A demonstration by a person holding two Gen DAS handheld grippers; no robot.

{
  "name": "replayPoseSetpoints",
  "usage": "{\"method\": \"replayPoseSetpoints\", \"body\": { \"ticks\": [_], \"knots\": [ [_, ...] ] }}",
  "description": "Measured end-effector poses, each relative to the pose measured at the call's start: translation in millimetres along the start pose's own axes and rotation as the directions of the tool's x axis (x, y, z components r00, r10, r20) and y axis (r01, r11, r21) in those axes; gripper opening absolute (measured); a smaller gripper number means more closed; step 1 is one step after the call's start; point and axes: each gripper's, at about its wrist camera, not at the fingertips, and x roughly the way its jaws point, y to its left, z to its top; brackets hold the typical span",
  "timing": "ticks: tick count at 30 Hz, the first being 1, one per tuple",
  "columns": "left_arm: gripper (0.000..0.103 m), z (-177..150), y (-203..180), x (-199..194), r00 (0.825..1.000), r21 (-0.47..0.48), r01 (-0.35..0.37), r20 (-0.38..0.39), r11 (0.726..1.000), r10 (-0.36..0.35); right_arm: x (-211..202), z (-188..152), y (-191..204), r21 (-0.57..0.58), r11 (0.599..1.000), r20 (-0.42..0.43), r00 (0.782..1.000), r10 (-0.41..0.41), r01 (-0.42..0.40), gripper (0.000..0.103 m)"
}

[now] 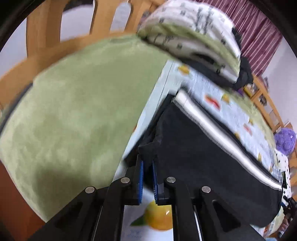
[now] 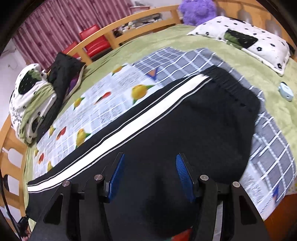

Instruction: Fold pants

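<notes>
Black pants (image 2: 185,120) with a white side stripe (image 2: 130,126) lie flat on a fruit-print sheet (image 2: 104,87) on the bed, waistband toward the pillow. My left gripper (image 1: 147,163) is shut on a black corner of the pants (image 1: 204,157) at the leg end, lifting it slightly. My right gripper (image 2: 149,163) is open and empty, hovering just over the middle of the pants; its blue pads (image 2: 181,166) stand wide apart.
A green blanket (image 1: 74,111) covers the bed. A folded quilt stack (image 2: 31,100) and dark clothes (image 2: 63,74) lie at one end. A white flowered pillow (image 2: 246,39), a purple plush toy (image 2: 196,9) and a small blue object (image 2: 285,91) lie at the other. A wooden bed rail (image 2: 130,22) runs behind.
</notes>
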Motion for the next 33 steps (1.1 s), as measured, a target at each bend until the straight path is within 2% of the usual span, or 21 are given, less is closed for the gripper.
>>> {"method": "replayPoseSetpoints", "body": {
  "ticks": [2, 4, 6, 9, 12, 16, 17, 19, 21, 22, 26, 28, 29, 30, 31, 33],
  "knots": [
    [0.016, -4.0, 0.5, -1.0, 1.0, 0.035, -0.019, -0.021, 0.999, 0.02, 6.8, -1.4, 9.8, -0.022, 1.0, -0.022, 1.0, -0.004, 0.004, 0.057],
    [0.04, -0.9, 1.3, -7.8, 0.999, 0.046, -0.043, -0.02, 0.998, 0.044, 9.9, 0.2, 21.8, -0.054, 0.999, -0.032, 0.999, -0.004, 0.002, 0.057],
    [0.052, 6.5, 1.8, -20.4, 0.997, 0.06, -0.072, 0.025, 0.996, 0.07, 11.6, 4.4, 35.7, -0.09, 0.996, -0.023, 1.0, -0.006, 0.004, 0.057],
    [0.056, 23.5, -7.2, -32.6, 0.993, 0.114, -0.093, 0.086, 0.989, 0.083, 18.2, 15.4, 60.3, -0.178, 0.984, -0.005, 1.0, -0.018, 0.016, 0.057],
    [0.058, 47.6, -24.7, -27.3, 0.995, 0.14, -0.058, 0.093, 0.988, 0.045, 35.0, 26.7, 88.8, -0.304, 0.952, 0.009, 1.0, -0.024, 0.026, 0.059],
    [0.058, 72.2, -62.5, 2.7, 0.999, 0.201, -0.005, 0.044, 0.98, -0.004, 70.3, 34.5, 126.3, -0.476, 0.879, -0.011, 1.0, -0.028, 0.02, 0.061],
    [0.058, 77.0, -71.1, 11.5, 0.999, 0.207, -0.001, 0.032, 0.978, -0.006, 79.0, 33.6, 136.0, -0.526, 0.85, -0.02, 0.999, -0.024, 0.01, 0.061],
    [0.058, 85.5, -85.8, 29.6, 1.0, 0.221, 0.003, 0.007, 0.975, -0.005, 97.7, 29.0, 158.4, -0.646, 0.763, -0.038, 0.999, -0.014, -0.013, 0.061],
    [0.058, 94.9, -97.8, 46.7, 1.0, 0.236, -0.009, -0.004, 0.972, 0.01, 115.1, 25.0, 171.7, -0.728, 0.685, -0.047, 0.999, -0.022, -0.019, 0.061],
    [0.058, 98.3, -102.4, 52.9, 1.0, 0.246, -0.017, -0.003, 0.969, 0.018, 123.4, 24.0, 175.9, -0.752, 0.659, -0.062, 0.998, -0.025, -0.03, 0.061],
    [0.058, 113.5, -112.6, 77.7, 0.996, 0.273, -0.086, 0.011, 0.958, 0.086, 162.9, 23.5, 181.9, -0.799, 0.593, -0.165, 0.984, -0.065, -0.095, 0.06],
    [0.056, 117.0, -113.4, 90.8, 0.995, 0.264, -0.087, -0.016, 0.961, 0.094, 171.6, 20.4, 183.4, -0.806, 0.576, -0.2, 0.978, -0.057, -0.131, 0.042],
    [0.049, 117.5, -113.6, 96.0, 0.996, 0.267, -0.076, -0.029, 0.961, 0.087, 170.1, 20.3, 184.5, -0.808, 0.569, -0.206, 0.978, -0.036, -0.149, 0.009],
    [0.025, 116.7, -114.5, 97.8, 0.994, 0.273, -0.099, -0.019, 0.957, 0.109, 166.7, 21.4, 186.3, -0.809, 0.568, -0.203, 0.979, -0.028, -0.151, 0.004],
    [0.02, 115.7, -114.9, 96.8, 0.99, 0.287, -0.138, 0.008, 0.948, 0.142, 161.6, 22.0, 187.2, -0.814, 0.562, -0.187, 0.982, -0.014, -0.147, 0.003],
    [0.017, 117.2, -110.4, 87.4, 0.995, 0.271, -0.103, 0.032, 0.957, 0.097, 144.9, 25.8, 186.0, -0.815, 0.56, -0.148, 0.988, 0.041, -0.145, 0.003]
  ]
}}
